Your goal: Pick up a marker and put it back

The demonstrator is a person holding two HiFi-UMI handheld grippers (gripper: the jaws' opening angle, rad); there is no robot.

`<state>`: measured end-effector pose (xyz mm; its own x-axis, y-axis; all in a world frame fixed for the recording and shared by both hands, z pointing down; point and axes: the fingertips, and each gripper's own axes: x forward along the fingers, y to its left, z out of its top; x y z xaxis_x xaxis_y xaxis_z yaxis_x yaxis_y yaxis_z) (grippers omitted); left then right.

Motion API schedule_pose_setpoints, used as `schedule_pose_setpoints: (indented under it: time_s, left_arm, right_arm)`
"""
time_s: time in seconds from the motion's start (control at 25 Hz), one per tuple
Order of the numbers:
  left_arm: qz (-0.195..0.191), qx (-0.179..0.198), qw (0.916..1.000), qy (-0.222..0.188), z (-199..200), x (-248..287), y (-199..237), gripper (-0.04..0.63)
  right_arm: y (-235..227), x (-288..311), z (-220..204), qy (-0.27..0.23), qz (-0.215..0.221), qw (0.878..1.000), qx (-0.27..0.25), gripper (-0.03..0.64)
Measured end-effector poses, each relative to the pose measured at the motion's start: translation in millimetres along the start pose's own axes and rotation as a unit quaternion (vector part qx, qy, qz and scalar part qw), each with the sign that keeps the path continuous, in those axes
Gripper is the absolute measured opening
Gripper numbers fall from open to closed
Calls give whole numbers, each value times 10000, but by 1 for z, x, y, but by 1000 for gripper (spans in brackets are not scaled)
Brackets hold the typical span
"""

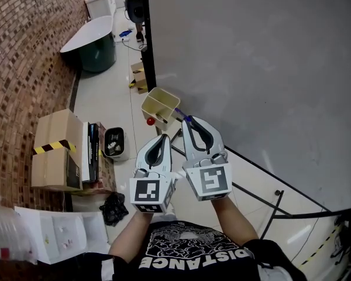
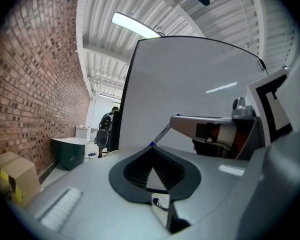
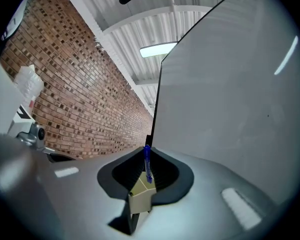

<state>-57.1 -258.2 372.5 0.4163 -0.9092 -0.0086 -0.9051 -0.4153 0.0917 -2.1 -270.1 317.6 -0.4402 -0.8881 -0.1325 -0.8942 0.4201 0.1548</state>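
A blue marker (image 1: 186,119) sticks out of the tips of my right gripper (image 1: 188,122), which is shut on it. In the right gripper view the marker (image 3: 147,160) stands upright between the dark pads, beside the whiteboard (image 3: 230,94). A beige tray (image 1: 160,105) hangs on the whiteboard's lower left corner, just ahead of the marker tip; this tray (image 3: 141,191) shows through the gap behind the jaws. My left gripper (image 1: 164,137) is beside the right one, slightly behind it, shut with nothing in it. From the left gripper view the right gripper (image 2: 200,126) and the marker (image 2: 161,134) appear at right.
The big whiteboard (image 1: 263,69) fills the right side on a black stand (image 1: 273,206). Cardboard boxes (image 1: 54,151) and a small black bin (image 1: 113,143) sit by the brick wall (image 1: 23,51) at left. A green-based tub (image 1: 96,44) stands farther along the aisle.
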Motion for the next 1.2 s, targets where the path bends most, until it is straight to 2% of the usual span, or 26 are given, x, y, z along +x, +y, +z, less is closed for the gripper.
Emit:
schedule_pose_setpoints:
  time_s: [0.56, 1.2]
  left_arm:
    - [-121, 171, 9998, -3, 9, -28, -36, 5]
    - [4, 95, 9999, 43, 8, -21, -25, 6]
  right_arm:
    - [6, -40, -1, 37, 22, 10000, 38, 34]
    - [4, -23, -4, 119, 120, 9998, 39, 34]
